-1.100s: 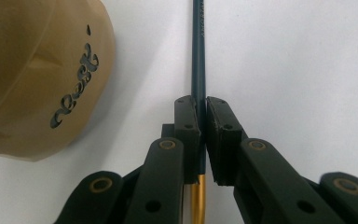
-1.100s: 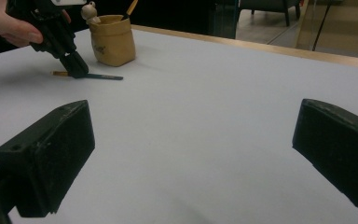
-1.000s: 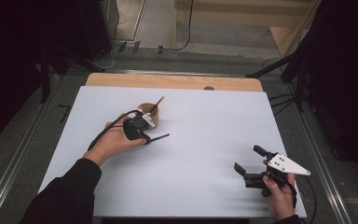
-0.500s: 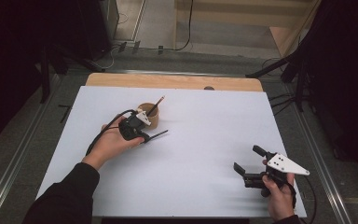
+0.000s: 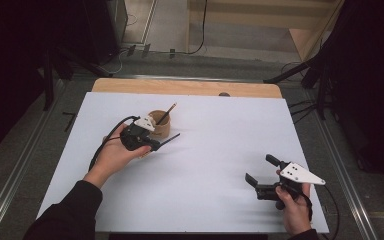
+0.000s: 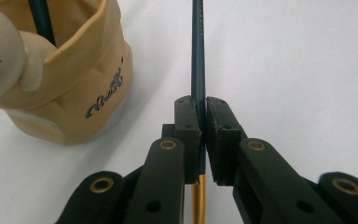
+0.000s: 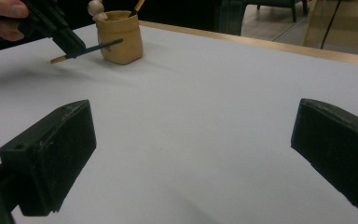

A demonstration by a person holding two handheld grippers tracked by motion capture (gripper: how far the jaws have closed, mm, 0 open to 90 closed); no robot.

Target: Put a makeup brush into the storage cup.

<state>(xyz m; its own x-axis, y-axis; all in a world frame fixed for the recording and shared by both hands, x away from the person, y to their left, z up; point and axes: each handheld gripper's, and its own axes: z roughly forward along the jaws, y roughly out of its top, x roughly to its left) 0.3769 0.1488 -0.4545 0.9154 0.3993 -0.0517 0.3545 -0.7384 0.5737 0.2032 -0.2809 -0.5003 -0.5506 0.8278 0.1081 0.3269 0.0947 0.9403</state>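
Observation:
My left gripper [image 5: 152,144] is shut on a dark blue pencil [image 5: 171,139] with a gold end and holds it just above the white table, right in front of a tan pen pot [image 5: 160,127]. In the left gripper view the pencil [image 6: 198,56] runs straight out from between the pads, with the pot [image 6: 74,88] at the left. A second pencil [image 5: 166,114] leans inside the pot. My right gripper [image 5: 259,168] is open near the table's front right, with nothing between its jaws [image 7: 196,154]. From there I see the left gripper [image 7: 77,51] and the pot [image 7: 121,39] far off.
A small white figure [image 6: 4,60] sticks up at the pot's rim. The white table top [image 5: 220,145] ends at a wooden strip [image 5: 180,87] along the far edge. Dark stands and cables lie on the floor around the table.
My left gripper has drifted slightly left and lifted the pencil's tip a little beside the pot. The right gripper has stayed where it was.

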